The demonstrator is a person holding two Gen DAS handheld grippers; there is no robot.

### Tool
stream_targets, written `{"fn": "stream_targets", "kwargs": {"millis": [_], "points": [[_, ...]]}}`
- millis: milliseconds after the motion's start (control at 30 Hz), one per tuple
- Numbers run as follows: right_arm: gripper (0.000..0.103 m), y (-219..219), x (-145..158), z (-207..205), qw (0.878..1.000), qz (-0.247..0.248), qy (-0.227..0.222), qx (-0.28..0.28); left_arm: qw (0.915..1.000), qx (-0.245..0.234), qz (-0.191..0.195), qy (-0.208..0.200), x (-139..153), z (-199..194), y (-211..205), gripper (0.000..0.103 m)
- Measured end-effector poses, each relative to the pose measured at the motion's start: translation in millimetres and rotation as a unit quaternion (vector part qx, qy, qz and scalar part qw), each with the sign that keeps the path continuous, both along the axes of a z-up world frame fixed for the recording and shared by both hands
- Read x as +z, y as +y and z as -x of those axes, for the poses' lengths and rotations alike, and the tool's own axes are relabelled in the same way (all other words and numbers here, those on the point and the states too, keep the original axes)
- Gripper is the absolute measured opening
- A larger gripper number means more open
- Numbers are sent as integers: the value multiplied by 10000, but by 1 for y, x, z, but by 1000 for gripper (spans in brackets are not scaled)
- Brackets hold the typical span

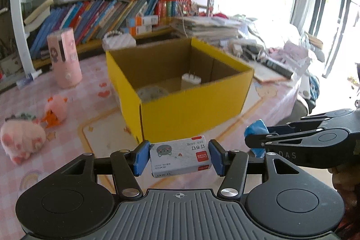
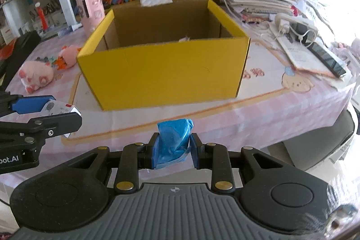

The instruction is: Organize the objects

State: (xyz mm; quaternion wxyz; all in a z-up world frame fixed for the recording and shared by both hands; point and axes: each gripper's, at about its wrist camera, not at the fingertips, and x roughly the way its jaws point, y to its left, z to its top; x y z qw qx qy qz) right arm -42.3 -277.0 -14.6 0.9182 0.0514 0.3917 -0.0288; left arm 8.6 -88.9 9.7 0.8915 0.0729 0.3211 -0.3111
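My left gripper is shut on a small white staple box with a grey cat print and a red label, held above the table in front of the open yellow cardboard box. My right gripper is shut on a crumpled blue plastic roll, near the table's front edge, short of the yellow box. Inside the box lie a white plug and a round patterned item. In the left wrist view the right gripper with the blue roll shows at right; in the right wrist view the staple box shows at left.
Two pink plush toys and a pink cylinder stand left of the box on the pink checked tablecloth. Bookshelves run behind. Stacked papers, a power strip and a notebook crowd the right side.
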Motion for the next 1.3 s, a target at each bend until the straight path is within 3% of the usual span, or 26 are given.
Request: {"fn": "stream_targets", "kwargs": {"millis": [333,600,933,1067,1300], "points": [[26,-37,53,-47,9964,-136,-818,-161,9970,177,521,-546,43,-45,-23,55],[26,-45,69,-99,9942,60,-1061,158,9971,415,264,-572,33,-84,-49,55],[26,-40,55,-159,9953,-102,-683,685,9973,645,-214,-273,6,-106,-66,55],[26,-34,44,-185,9913,-102,-561,1186,9974,637,-266,-186,1,-114,-72,55],[26,-23,18,-238,9822,-148,132,1869,9952,784,-568,100,-18,-131,-83,55]]}}
